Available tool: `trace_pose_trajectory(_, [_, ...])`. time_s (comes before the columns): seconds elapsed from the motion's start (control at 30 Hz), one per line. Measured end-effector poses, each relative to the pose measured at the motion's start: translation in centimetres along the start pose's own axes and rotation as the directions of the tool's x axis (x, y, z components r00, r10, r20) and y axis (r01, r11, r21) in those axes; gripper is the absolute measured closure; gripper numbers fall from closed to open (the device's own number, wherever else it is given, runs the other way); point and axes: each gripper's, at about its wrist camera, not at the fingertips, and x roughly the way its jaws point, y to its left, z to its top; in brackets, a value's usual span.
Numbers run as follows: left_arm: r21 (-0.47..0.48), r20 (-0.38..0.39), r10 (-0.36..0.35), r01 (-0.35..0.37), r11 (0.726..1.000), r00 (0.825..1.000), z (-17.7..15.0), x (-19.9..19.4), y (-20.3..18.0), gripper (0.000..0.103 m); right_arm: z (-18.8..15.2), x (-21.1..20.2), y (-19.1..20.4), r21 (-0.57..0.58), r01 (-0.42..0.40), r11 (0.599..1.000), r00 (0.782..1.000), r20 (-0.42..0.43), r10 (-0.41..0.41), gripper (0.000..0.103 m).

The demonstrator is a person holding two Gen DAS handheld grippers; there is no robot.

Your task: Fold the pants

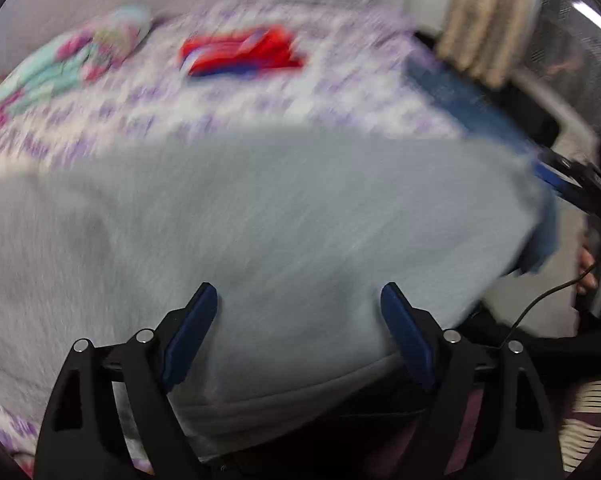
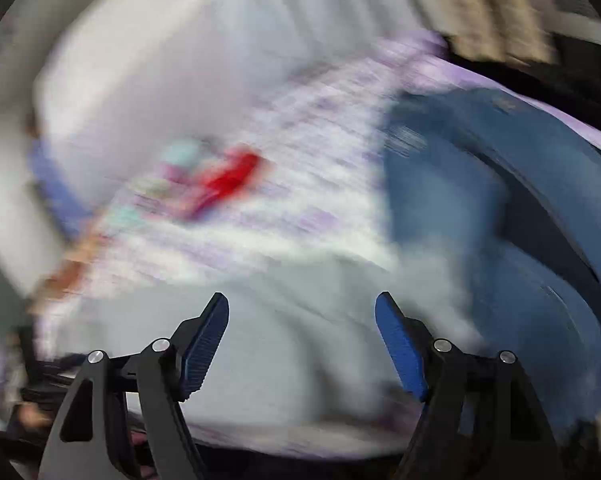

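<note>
Pants (image 1: 260, 220) — under spread left tool (image 1: 298, 300)

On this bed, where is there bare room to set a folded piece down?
The bedspread is bare between the red garment and the grey pants. It is crowded on the right, where blue jeans lie, and at the far left by a pastel garment. Blur hides finer gaps.
</note>
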Motion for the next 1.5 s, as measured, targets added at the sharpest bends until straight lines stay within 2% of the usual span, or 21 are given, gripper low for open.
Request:
trace_pose_trajectory(0.07, [0.025, 0.071, 0.022, -0.024, 0.999, 0.997, 1.6, -1.0, -0.5, 0.017, 2.9, 2.4, 3.3, -0.019, -0.151, 0.988, 0.985, -0.085, 0.149, 0.014])
trace_pose_trajectory(0.13, [0.005, 0.053, 0.053, -0.053, 0.999, 0.997, 2.5, 0.0, 0.0, 0.015, 5.5, 7.6, 7.6, -0.016, -0.295, 0.955, 0.926, -0.252, 0.282, 0.007])
trace_pose_trajectory(0.2, [-0.032, 0.002, 0.102, -0.102, 0.994, 0.995, 2.7, 1.9, 1.0, 0.015, 6.9, 14.1, 11.5, 0.005, -0.372, 0.928, 0.845, -0.412, 0.34, 0.007])
trace_pose_trajectory(0.23, [-0.069, -0.049, 0.142, -0.145, 0.987, 0.989, 2.3, 3.0, 2.3, 0.015, 7.2, 17.3, 13.3, 0.009, -0.378, 0.926, 0.811, -0.478, 0.336, 0.007])
trace_pose_trajectory(0.3, [-0.135, -0.095, 0.11, -0.122, 0.983, 0.989, 1.4, 3.7, 3.9, 0.015, 6.6, 23.9, 16.5, 0.0, -0.379, 0.925, 0.72, -0.628, 0.295, 0.007])
trace_pose_trajectory(0.37, [-0.152, -0.088, 0.086, -0.098, 0.983, 0.992, 0.8, 3.2, 4.5, 0.015, 5.3, 29.4, 18.4, 0.023, -0.359, 0.933, 0.628, -0.734, 0.26, 0.007])
trace_pose_trajectory(0.43, [-0.159, -0.091, 0.063, -0.077, 0.984, 0.994, 0.4, 2.7, 4.8, 0.015, 3.9, 32.2, 19.3, 0.069, -0.364, 0.929, 0.551, -0.788, 0.274, 0.007])
trace_pose_trajectory(0.5, [-0.173, -0.097, 0.031, -0.047, 0.984, 0.995, 0.2, 2.5, 5.4, 0.015, 2.9, 33.0, 20.5, 0.165, -0.417, 0.894, 0.444, -0.821, 0.358, 0.007])
trace_pose_trajectory(0.57, [-0.173, -0.104, 0.011, -0.029, 0.985, 0.995, 0.2, 2.3, 5.5, 0.015, 2.7, 32.9, 21.9, 0.202, -0.477, 0.855, 0.363, -0.841, 0.401, 0.006])
trace_pose_trajectory(0.63, [-0.17, -0.113, -0.007, -0.012, 0.985, 0.994, 0.4, 2.3, 5.7, 0.015, 2.3, 32.1, 22.5, 0.223, -0.505, 0.834, 0.31, -0.855, 0.416, 0.006])
trace_pose_trajectory(0.67, [-0.168, -0.116, -0.008, -0.012, 0.986, 0.993, 0.6, 2.4, 5.8, 0.015, 1.9, 32.0, 22.6, 0.244, -0.509, 0.825, 0.273, -0.864, 0.424, 0.006])
trace_pose_trajectory(0.8, [-0.153, -0.111, 0.029, -0.046, 0.987, 0.993, 1.9, 2.6, 6.3, 0.015, 1.3, 30.5, 22.4, 0.298, -0.538, 0.789, 0.194, -0.866, 0.46, 0.006])
trace_pose_trajectory(0.93, [-0.178, -0.038, 0.047, -0.053, 0.983, 0.998, 2.9, 1.9, 7.3, 0.013, 1.1, 29.3, 22.4, 0.297, -0.555, 0.777, 0.163, -0.877, 0.451, 0.003])
trace_pose_trajectory(1.03, [-0.169, -0.126, 0.052, -0.073, 0.983, 0.991, 2.5, 4.1, 7.4, 0.009, -1.1, 31.1, 22.2, 0.326, -0.488, 0.81, 0.108, -0.898, 0.427, 0.003])
trace_pose_trajectory(1.13, [-0.136, -0.142, 0.076, -0.095, 0.986, 0.987, 1.7, 4.6, 6.5, 0.007, -2.0, 32.2, 22.3, 0.39, -0.457, 0.799, 0.088, -0.874, 0.477, 0.003])
trace_pose_trajectory(1.17, [-0.151, -0.137, 0.065, -0.086, 0.985, 0.988, 1.6, 4.4, 6.6, 0.007, -1.9, 32.6, 22.6, 0.416, -0.455, 0.787, 0.089, -0.858, 0.506, 0.003])
trace_pose_trajectory(1.27, [-0.168, -0.134, 0.052, -0.074, 0.983, 0.99, 1.4, 4.2, 6.8, 0.007, -1.4, 33.3, 23.4, 0.426, -0.472, 0.772, 0.135, -0.83, 0.541, 0.003])
trace_pose_trajectory(1.33, [-0.164, -0.138, 0.053, -0.075, 0.984, 0.989, 1.2, 4.1, 6.7, 0.007, -1.7, 33.6, 23.7, 0.406, -0.461, 0.789, 0.154, -0.839, 0.522, 0.003])
trace_pose_trajectory(1.43, [-0.163, -0.138, 0.049, -0.071, 0.984, 0.989, 0.9, 3.9, 6.6, 0.007, -1.6, 33.1, 24.0, 0.329, -0.467, 0.821, 0.166, -0.879, 0.447, 0.004])
trace_pose_trajectory(1.47, [-0.161, -0.137, 0.048, -0.07, 0.984, 0.989, 0.9, 3.8, 6.5, 0.007, -1.1, 32.6, 23.9, 0.296, -0.47, 0.832, 0.184, -0.889, 0.42, 0.004])
trace_pose_trajectory(1.5, [-0.16, -0.136, 0.047, -0.069, 0.985, 0.99, 0.9, 3.8, 6.6, 0.007, -0.3, 32.2, 23.6, 0.253, -0.471, 0.845, 0.217, -0.895, 0.39, 0.004])
